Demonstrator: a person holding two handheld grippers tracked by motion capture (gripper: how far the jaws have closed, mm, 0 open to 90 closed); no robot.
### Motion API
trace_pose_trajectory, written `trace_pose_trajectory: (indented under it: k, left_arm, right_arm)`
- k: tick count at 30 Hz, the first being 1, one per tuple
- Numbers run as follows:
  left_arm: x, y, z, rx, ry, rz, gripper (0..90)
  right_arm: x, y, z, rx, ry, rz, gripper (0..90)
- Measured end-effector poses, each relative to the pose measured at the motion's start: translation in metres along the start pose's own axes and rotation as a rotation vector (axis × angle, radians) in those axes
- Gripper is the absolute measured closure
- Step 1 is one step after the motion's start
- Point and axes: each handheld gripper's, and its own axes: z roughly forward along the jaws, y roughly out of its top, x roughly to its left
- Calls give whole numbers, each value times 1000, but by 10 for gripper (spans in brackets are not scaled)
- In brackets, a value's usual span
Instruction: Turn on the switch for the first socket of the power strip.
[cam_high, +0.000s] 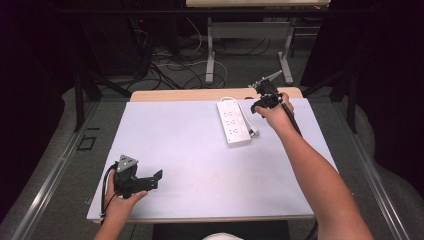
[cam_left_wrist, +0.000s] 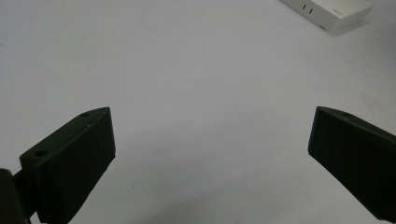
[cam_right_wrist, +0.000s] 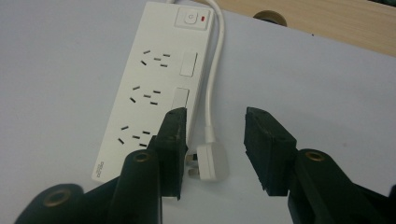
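- Surface (cam_high: 190, 150): pale grey-white sheet over a wooden top; a strip of bare wood shows along the far edge.
- White power strip (cam_high: 233, 121) lies flat at the far right-centre of the surface, long axis running near to far. In the right gripper view it shows three socket groups in a row and a switch with a small red mark at its far end (cam_right_wrist: 190, 18).
- Its white cord (cam_right_wrist: 215, 70) runs down the strip's side, just beside it, and ends in a white plug (cam_right_wrist: 210, 161) lying on the surface by the strip's near corner (pins pointing toward the strip).
- Right gripper (cam_high: 266, 95): held in the person's right hand (cam_high: 276, 114) at the far right, just beside the power strip. Fingers spread, with nothing between the pads. In the right gripper view the plug sits low between the two fingers (cam_right_wrist: 173, 149), closer to the left one; whether either finger touches it, I cannot tell.
- Left gripper (cam_high: 134, 180): held in the left hand (cam_high: 122, 200) near the front-left corner of the surface, well apart from the strip, grey three-cornered plate on top. Fingers (cam_left_wrist: 74, 163) spread wide over bare surface, holding nothing.
- A corner of the power strip shows at the top right of the left gripper view (cam_left_wrist: 331, 11).
- Beyond the surface: floor with loose cables (cam_high: 170, 65) and the legs of another table.
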Motion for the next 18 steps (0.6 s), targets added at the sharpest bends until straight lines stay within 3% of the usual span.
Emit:
trace_pose_trajectory:
  k: [18]
  left_arm:
    - [1, 0, 1, 3, 2, 3, 6]
  right_arm:
    - [1, 8, 18, 8, 5, 25, 776]
